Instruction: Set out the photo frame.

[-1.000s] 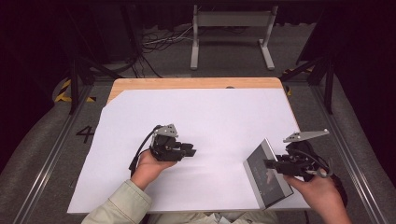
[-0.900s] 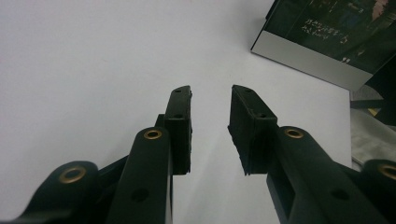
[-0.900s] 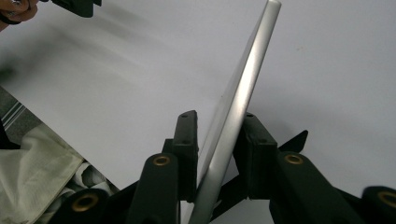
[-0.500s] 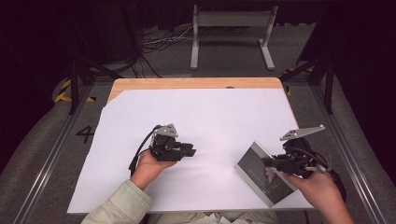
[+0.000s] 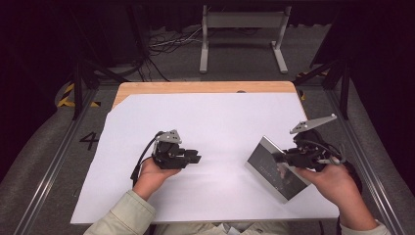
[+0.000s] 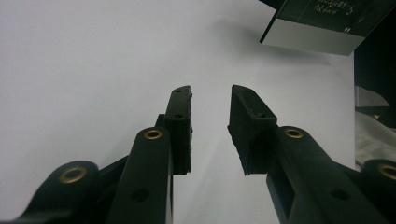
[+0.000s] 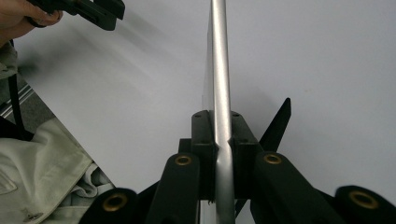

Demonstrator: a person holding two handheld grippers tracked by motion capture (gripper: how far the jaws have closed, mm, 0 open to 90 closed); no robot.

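So the right gripper (image 5: 286, 157) is clamped on the edge of a thin metal plate (image 5: 274, 169) – its jaws have just been closing, and in the right gripper view the plate (image 7: 219, 93) sits edge-on between the pads with no gap, so that's a real grip. The plate is at about 4 o'clock on the table, tilted with one side raised off the sheet. There's some faint writing on its dark face in the left gripper view (image 6: 327, 18), too small and cut off at the top edge to read. Its lower corner is partly behind the right hand (image 5: 337, 188) in the high view.

The left gripper (image 5: 195, 157) is near 7 o'clock from the table's middle, jaws parted with nothing between them – just white sheet showing through the gap (image 6: 211, 121). The left hand (image 5: 151, 176) underneath it is mostly covered by the gripper body.

The surface is a big white sheet (image 5: 210, 117) over a wooden tabletop (image 5: 195, 87), wood peeking out at 12 o'clock. A "4" (image 5: 90, 141) is marked on the grey floor at 9 o'clock. Past the table there's a white metal stand (image 5: 242, 29) and a tangle of cables (image 5: 171, 44); the rest of the room is too dark to make out
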